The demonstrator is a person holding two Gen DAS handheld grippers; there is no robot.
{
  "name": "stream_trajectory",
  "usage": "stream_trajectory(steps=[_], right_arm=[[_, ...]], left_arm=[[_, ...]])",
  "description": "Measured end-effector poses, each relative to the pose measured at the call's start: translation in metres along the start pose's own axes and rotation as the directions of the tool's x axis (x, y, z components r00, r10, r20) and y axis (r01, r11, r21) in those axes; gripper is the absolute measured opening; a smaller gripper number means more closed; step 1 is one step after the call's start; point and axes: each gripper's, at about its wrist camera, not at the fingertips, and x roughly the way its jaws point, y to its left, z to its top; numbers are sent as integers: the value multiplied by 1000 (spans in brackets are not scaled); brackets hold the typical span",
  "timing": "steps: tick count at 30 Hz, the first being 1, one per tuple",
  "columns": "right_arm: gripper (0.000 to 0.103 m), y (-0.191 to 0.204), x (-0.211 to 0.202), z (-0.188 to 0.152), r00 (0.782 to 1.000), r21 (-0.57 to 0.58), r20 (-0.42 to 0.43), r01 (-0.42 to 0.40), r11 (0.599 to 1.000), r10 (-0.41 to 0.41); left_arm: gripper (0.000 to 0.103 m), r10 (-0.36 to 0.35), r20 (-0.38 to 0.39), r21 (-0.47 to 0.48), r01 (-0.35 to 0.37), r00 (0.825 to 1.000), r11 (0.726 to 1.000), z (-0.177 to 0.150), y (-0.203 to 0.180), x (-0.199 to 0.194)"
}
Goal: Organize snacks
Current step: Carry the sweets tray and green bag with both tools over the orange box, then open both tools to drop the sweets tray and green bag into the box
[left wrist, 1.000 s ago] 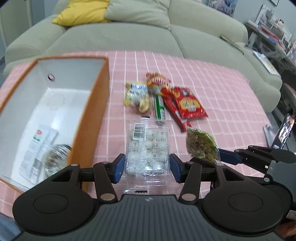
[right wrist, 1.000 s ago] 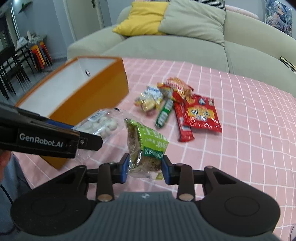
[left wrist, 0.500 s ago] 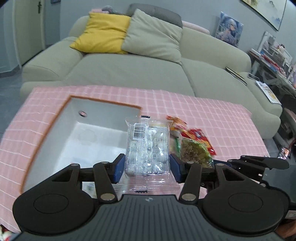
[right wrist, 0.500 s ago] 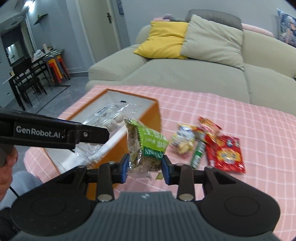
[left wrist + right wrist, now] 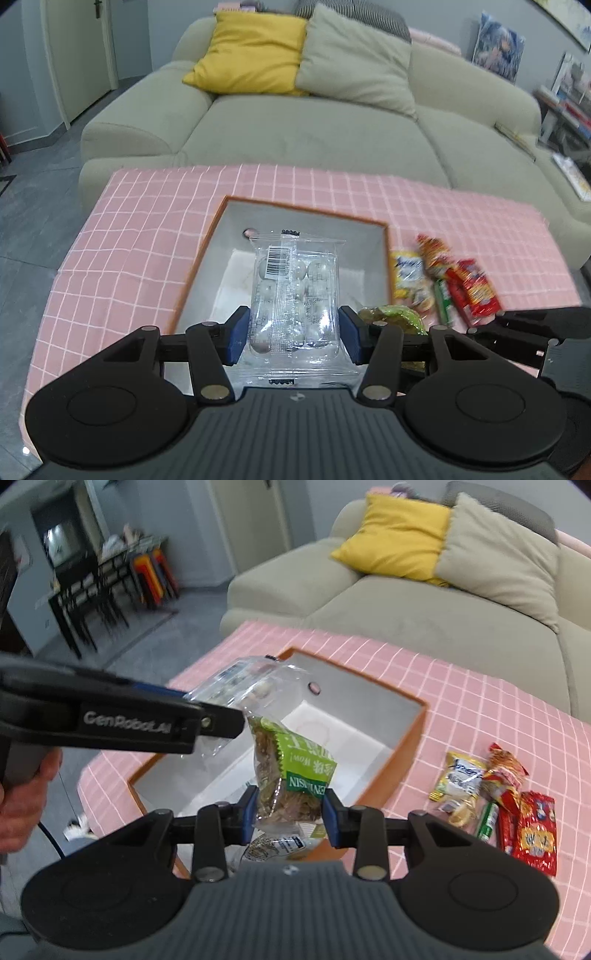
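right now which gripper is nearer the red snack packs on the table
Right. The right gripper hangs just beside the red snack packs; the left gripper sits farther off, over the orange box.

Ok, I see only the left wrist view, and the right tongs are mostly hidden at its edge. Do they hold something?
Observer: Yes, the right tongs are shut on a green packet of brown seeds.
Operator: Is it over the box?
Observer: It seems so: it hangs in front of the orange box's open inside, beside the clear packet in the left tongs.
Operator: Who holds the left tongs?
Observer: A bare hand grips the handle.
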Motion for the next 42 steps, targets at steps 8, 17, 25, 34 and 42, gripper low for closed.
stream_trajectory(steps=[8,17,25,34,42], right_arm=[[33,21,54,6,991,-171,-89,86,981,-102],[33,28,101,1,971,-345,-153,120,931,-182],[33,28,122,-8,957,-435,-204,101,895,-208],[34,24,132,-8,950,-455,-240,71,888,-199],[46,19,122,-1,958,-422,-222,74,903,-182]], left_arm=[[59,12,-89,44,-8,996,999,-10,16,49],[59,41,-181,92,-24,983,995,-19,22,89],[59,83,-246,144,-48,966,988,-26,15,111],[62,110,-299,143,-69,948,987,-29,18,124],[64,120,-256,118,-92,959,989,-24,21,107]])
